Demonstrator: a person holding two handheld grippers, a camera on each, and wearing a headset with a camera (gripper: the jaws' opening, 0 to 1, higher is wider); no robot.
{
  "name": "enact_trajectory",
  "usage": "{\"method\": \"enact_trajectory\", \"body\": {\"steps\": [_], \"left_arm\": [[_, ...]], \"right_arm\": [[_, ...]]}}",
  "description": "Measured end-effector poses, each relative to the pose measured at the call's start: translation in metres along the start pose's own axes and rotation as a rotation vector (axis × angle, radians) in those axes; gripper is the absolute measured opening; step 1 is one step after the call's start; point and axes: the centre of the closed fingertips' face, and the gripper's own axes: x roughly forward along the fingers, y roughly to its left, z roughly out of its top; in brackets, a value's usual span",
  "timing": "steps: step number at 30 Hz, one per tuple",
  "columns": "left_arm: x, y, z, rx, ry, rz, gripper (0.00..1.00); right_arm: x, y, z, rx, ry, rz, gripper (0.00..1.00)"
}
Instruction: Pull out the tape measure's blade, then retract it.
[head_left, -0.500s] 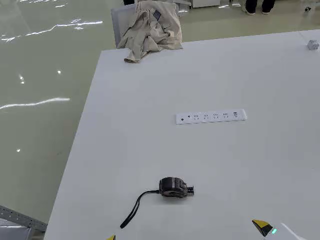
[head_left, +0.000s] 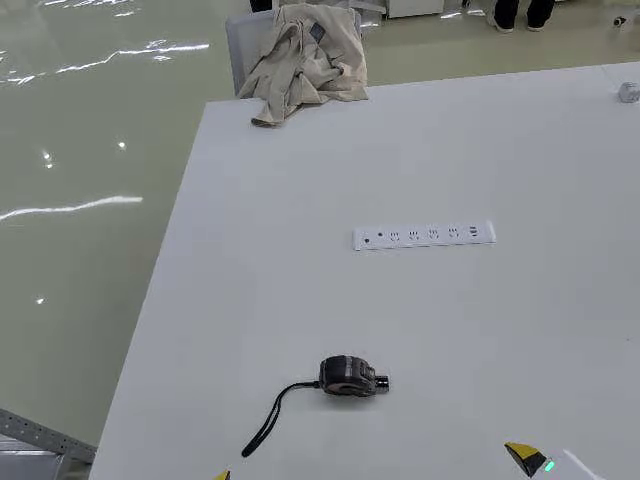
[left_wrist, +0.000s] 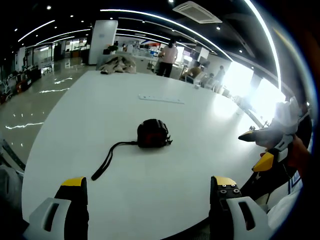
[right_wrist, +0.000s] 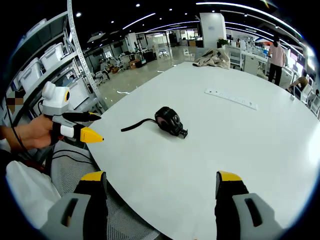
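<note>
My left claw (left_wrist: 149, 182) stands open. Its two yellow-tipped jaws are spread wide with bare table between them, gripping nothing. My right claw (right_wrist: 161, 176) is the same: jaws well apart, nothing held. Both sit at the near edge of the white table (head_left: 300, 200), short of the tape and not touching it.

The tape (head_left: 348, 376) lies on the table near that edge, a dark round case resting on its own. In the head view a small metal bit shows at its right side, close against the case. Its black strap (head_left: 268, 420) runs off the left side and curls down toward the near edge. From each claw the tape lies ahead, roughly between the jaws.

In the right gripper view my left claw comes in from the left, held in a hand (right_wrist: 27, 132), its yellow tips parted. In the left gripper view my right claw comes in from the right, open too.

Farther up the table, well apart from the tape, a white power strip (head_left: 424, 235) lies flat, its row of sockets facing up. At the far corner a beige jacket (head_left: 305, 60) is draped over a chair (head_left: 236, 45) — one fold spills onto the table edge. To the left the glossy floor (head_left: 80, 150) catches streaks of light.
</note>
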Motion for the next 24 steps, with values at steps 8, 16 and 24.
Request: {"method": "enact_trajectory", "body": {"steps": [8,16,24], "left_arm": [[0.0011,-0.0005,0.0011,0.002,-0.002,-0.001,1.00],[0.0034,-0.0029,0.0013,0.005,0.001,-0.004,1.00],[0.0071,-0.0047,0.0019,0.008,0.002,-0.011,1.00]], "right_arm": [[0.0011,-0.0009,-0.0008,-0.007,0.002,-0.001,0.92],[0.0008,-0.0022,-0.0004,-0.009,0.001,-0.005,0.92],[0.0019,-0.0054,0.0002,-0.016,0.006,-0.009,0.92]]}}
